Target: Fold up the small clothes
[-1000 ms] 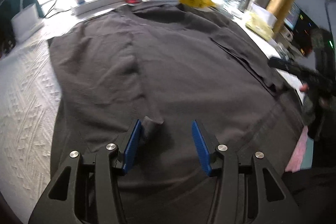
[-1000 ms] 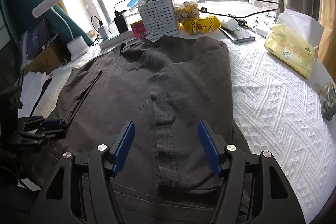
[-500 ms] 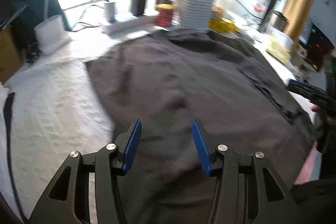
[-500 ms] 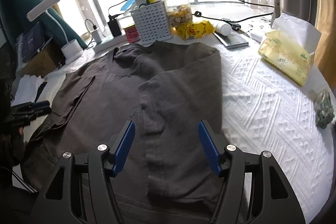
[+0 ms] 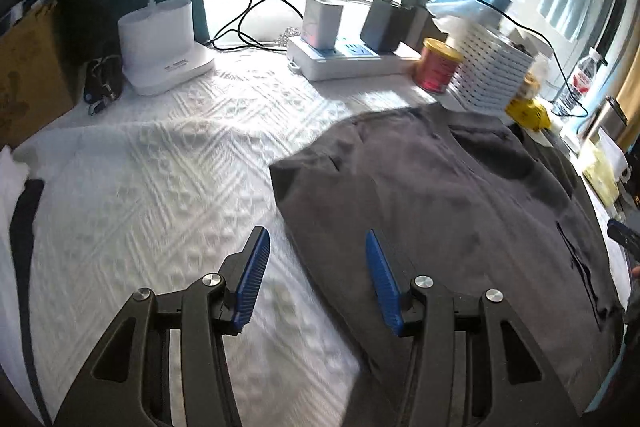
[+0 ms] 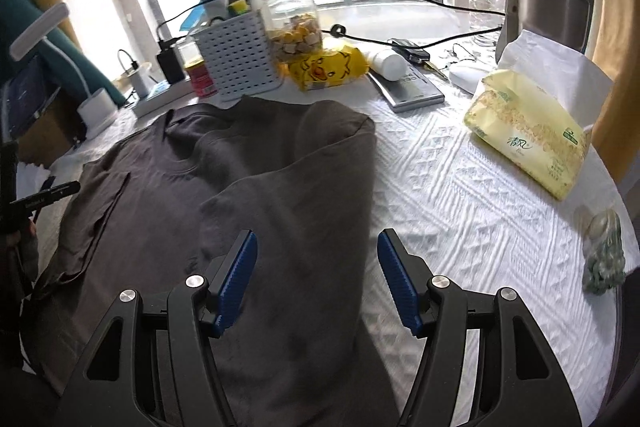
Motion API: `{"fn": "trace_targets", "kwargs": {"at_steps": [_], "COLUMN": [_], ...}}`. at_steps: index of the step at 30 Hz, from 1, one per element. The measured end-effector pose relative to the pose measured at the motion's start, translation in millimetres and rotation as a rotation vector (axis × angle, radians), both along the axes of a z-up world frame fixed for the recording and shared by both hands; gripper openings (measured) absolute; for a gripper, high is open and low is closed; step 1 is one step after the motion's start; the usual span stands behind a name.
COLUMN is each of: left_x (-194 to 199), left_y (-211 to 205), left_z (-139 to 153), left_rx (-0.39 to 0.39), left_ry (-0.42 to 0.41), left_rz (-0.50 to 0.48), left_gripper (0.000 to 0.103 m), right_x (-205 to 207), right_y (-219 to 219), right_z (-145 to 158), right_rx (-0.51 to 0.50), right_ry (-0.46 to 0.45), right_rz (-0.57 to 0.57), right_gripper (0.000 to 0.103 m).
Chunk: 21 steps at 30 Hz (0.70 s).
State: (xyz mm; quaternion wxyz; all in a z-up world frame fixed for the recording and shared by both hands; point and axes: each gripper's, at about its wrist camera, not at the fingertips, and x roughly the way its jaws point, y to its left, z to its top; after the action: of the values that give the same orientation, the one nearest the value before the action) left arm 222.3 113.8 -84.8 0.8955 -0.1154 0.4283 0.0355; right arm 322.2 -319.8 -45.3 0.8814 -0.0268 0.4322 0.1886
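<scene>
- The dark T-shirt (image 6: 280, 195) lay on the white quilted cover (image 6: 460, 195).
- The left gripper (image 5: 316, 267) and the right gripper (image 6: 316, 267) stood with jaws apart — both empty.
- The clear jar (image 6: 294, 23) held yellow snacks; the white perforated basket (image 6: 236, 59) held bottles.

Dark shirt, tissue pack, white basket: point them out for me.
dark shirt (image 6: 280, 187): right wrist view, folded-over panel.
tissue pack (image 6: 528, 143): right wrist view, yellow front face.
white basket (image 6: 236, 63): right wrist view, perforated side wall.

The shirt (image 6: 280, 195) is matt, soft grey cloth. Under it the desk (image 6: 460, 195) wears a white cover with a raised, woven pattern. Behind the shirt stand a perforated plastic basket (image 6: 236, 63) and a glossy tin (image 5: 438, 71). Each claw (image 5: 316, 267) has ribbed blue pads (image 5: 252, 275).
</scene>
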Motion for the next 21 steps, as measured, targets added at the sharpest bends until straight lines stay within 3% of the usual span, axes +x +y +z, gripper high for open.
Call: {"fn": "trace_targets", "kwargs": {"at_steps": [1,3,5,8,11,16,19,21], "left_x": [2.3,10.4,19.1,26.2,31.4,41.4,36.0,29.4], "left_y": [0.4,-0.7,0.6,1.2,3.1,10.7,20.1,14.6], "left_z": [-0.5,-3.1,-7.2,-4.9,-1.0,-7.1,0.2,7.2], "left_rx": [0.007,0.040,0.054,0.124,0.253,0.374,0.293,0.283], "left_ry": [-0.010,-0.017,0.003,0.001,-0.012,0.010,0.021,0.002], "left_rz": [-0.008,-0.032,-0.040,-0.049,-0.038,-0.010,0.011,-0.001], "left_gripper": [0.049,0.029,0.002,0.001,0.001,0.000,0.001,0.001], "right_x": [1.6,7.2,12.2,17.1,20.8,20.5,15.8,12.5], "right_y": [0.8,2.4,4.4,7.2,9.1,11.4,10.7,9.4], "right_z": [-0.5,-2.4,-5.2,-9.6,-13.3,-11.8,-7.5,-4.6], "right_rx": [-0.001,-0.003,-0.004,-0.005,-0.007,-0.006,-0.007,-0.005], "right_ry": [0.001,0.005,0.012,0.023,0.032,0.026,0.016,0.011], "right_rz": [-0.001,-0.001,0.000,0.003,0.003,0.006,0.002,-0.003], "right_gripper": [0.066,0.066,0.066,0.066,0.066,0.066,0.066,0.066]}}
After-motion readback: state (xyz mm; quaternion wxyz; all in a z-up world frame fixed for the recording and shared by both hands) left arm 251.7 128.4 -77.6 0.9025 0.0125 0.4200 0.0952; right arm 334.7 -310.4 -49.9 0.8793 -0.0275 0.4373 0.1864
